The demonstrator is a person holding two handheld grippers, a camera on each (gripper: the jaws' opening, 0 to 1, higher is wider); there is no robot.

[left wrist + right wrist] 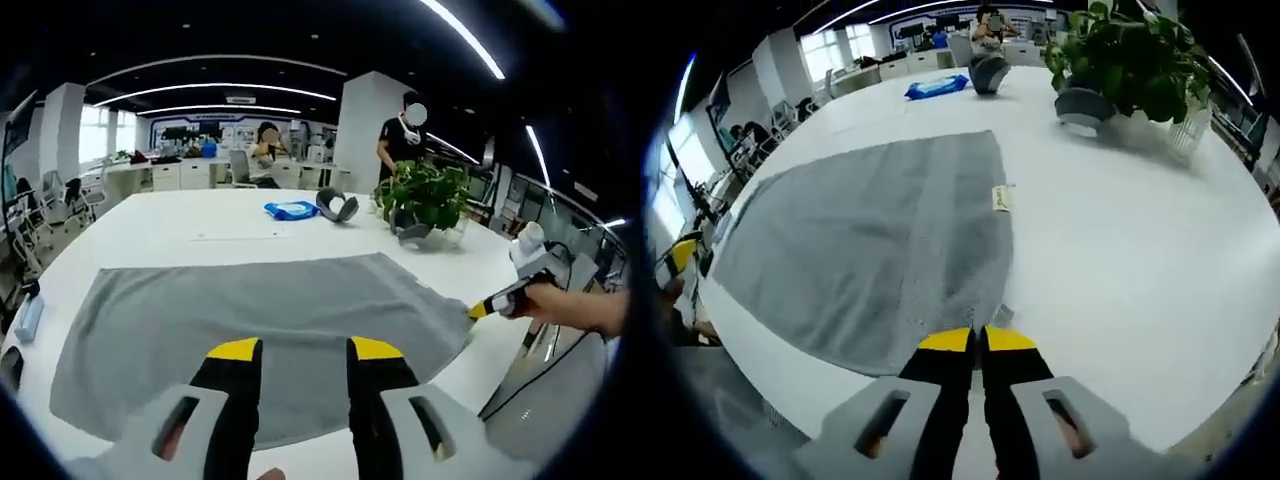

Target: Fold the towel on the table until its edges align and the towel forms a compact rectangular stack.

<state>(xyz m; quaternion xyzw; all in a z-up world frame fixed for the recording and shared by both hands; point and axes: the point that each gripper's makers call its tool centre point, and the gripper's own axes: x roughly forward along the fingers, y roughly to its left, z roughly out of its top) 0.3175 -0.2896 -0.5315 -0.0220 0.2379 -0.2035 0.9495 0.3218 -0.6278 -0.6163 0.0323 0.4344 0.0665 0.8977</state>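
Left gripper view: the left gripper point(300, 352), jaws parted and holding nothing, hovers over the near long edge of the grey towel point(250, 320) spread flat on the white table point(180, 225). Right gripper view: the right gripper point(976, 342), jaws pinched on the towel's corner, sits at its short end, long axis running away leftward

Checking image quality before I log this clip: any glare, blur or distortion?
Left gripper view: ceiling lights streak brightly, fisheye bows the table edge. Right gripper view: towel weave stays sharp, soft shadow beneath the plant, windows wash out.
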